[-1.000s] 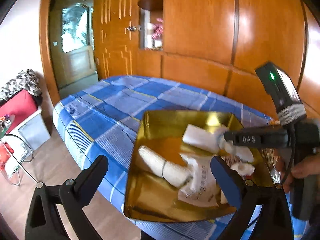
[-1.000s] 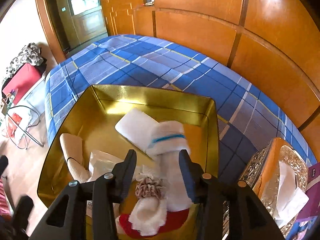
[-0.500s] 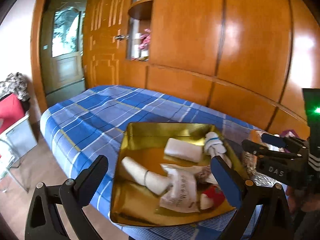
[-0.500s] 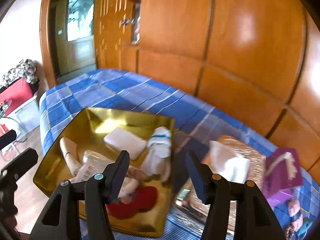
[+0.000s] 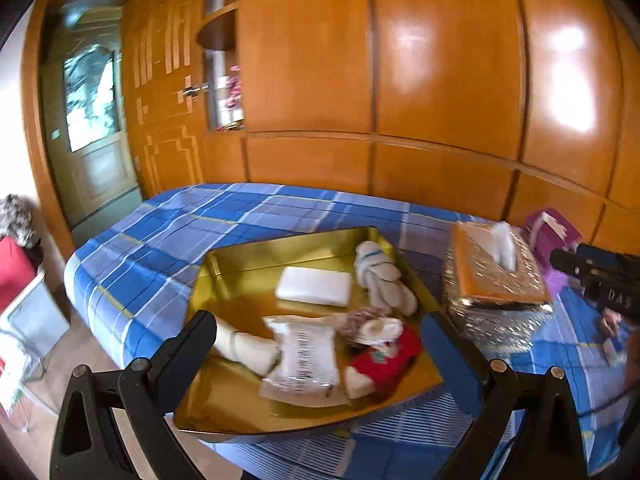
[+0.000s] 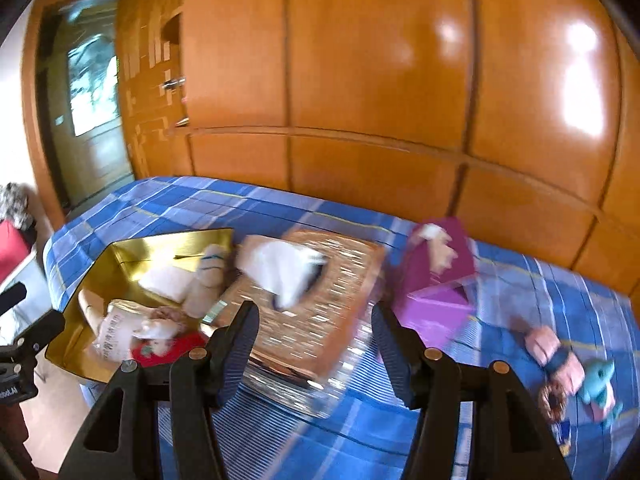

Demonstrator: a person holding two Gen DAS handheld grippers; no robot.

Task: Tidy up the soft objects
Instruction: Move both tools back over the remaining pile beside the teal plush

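A gold tray (image 5: 248, 268) lies on the blue plaid bed and holds a white folded cloth (image 5: 314, 291), a white rolled sock with blue stripes (image 5: 380, 276), a beige sock (image 5: 244, 346), a white packet (image 5: 304, 364) and a red and white item (image 5: 384, 360). My left gripper (image 5: 316, 344) is open and empty, above the tray's near edge. My right gripper (image 6: 316, 340) is open and empty, above the glittery tissue box (image 6: 316, 312). A pink soft item (image 6: 554, 354), a teal plush (image 6: 600, 380) and a brown ring (image 6: 552, 400) lie on the bed at right.
A purple box (image 6: 436, 280) stands beyond the tissue box (image 5: 496, 284). The wooden wardrobe wall (image 5: 440, 80) runs behind the bed. The bed's left edge (image 5: 84, 280) drops to the floor, where a red bag (image 5: 12, 272) and a stand are.
My right gripper has let go of the striped sock in the tray, pulled back and swung right over the tissue box. My left gripper has pulled back, so the tray looks smaller.
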